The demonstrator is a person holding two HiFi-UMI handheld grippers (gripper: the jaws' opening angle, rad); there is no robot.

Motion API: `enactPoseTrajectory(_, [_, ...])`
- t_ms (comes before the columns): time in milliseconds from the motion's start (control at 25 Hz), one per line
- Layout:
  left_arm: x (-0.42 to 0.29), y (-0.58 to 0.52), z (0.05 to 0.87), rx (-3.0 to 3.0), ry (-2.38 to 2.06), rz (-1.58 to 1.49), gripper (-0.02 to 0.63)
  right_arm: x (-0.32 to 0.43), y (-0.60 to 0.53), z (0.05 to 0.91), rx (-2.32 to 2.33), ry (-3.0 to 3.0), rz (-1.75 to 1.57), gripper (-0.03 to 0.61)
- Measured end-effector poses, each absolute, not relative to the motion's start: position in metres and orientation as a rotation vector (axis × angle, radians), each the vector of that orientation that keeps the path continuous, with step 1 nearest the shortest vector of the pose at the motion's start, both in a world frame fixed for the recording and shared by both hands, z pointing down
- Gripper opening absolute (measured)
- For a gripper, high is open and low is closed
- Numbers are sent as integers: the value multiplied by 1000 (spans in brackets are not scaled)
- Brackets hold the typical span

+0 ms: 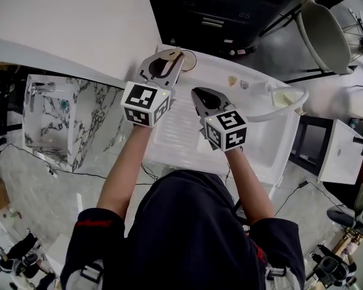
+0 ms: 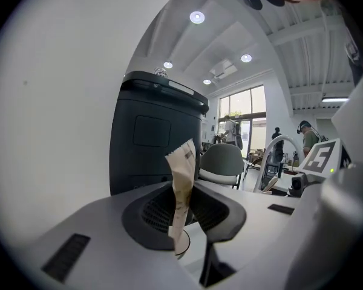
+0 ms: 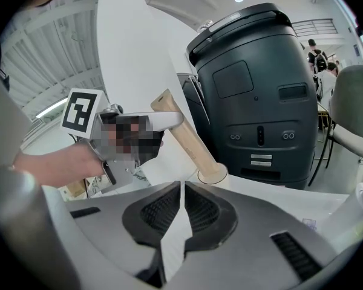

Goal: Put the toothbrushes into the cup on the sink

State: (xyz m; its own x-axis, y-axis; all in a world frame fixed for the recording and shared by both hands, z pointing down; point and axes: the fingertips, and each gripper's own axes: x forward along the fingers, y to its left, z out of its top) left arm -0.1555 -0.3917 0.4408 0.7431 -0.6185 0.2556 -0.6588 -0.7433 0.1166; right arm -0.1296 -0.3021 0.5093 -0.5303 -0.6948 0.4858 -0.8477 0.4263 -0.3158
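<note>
My left gripper [image 1: 164,61] is shut on a toothbrush in a beige paper wrapper [image 1: 173,54], at the back edge of the white sink [image 1: 272,153]. In the left gripper view the wrapped toothbrush [image 2: 183,183] stands upright between the pads. Its lower end is at the rim of the clear cup [image 2: 183,251]. From the right gripper view the wrapped toothbrush [image 3: 190,141] slants down from that gripper into the cup [image 3: 212,174]. The cup [image 1: 188,60] stands on the ledge just right of the left gripper. My right gripper [image 1: 201,99] hovers over the basin, shut with nothing in it.
A white curved faucet [image 1: 285,104] rises at the sink's right side, with small items [image 1: 233,80] on the ledge near it. A dark grey machine [image 3: 254,95] stands behind the sink. A chair [image 1: 323,35] is at the far right, a marble-patterned unit [image 1: 54,113] at the left.
</note>
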Motion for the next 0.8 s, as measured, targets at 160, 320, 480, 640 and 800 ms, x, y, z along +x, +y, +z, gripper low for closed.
enactPoseTrajectory(160, [-153, -397, 449, 2733, -1011, 302, 77, -128, -303, 510, 1335, -2399, 782, 46])
enactPoseTrajectory(320, [-152, -400, 456, 2719, -1011, 306, 77, -131, -304, 513, 1320, -2400, 785, 46])
enactPoseTrajectory(480, [-150, -401, 470, 2711, -998, 325, 77, -133, -304, 515, 1317, -2396, 788, 46])
enactPoseTrajectory(640, [-149, -399, 488, 2686, -983, 358, 77, -133, -303, 516, 1316, -2394, 793, 46])
enactPoseTrajectory(800, [-149, -399, 502, 2666, -986, 397, 77, -134, -303, 516, 1317, -2394, 796, 46])
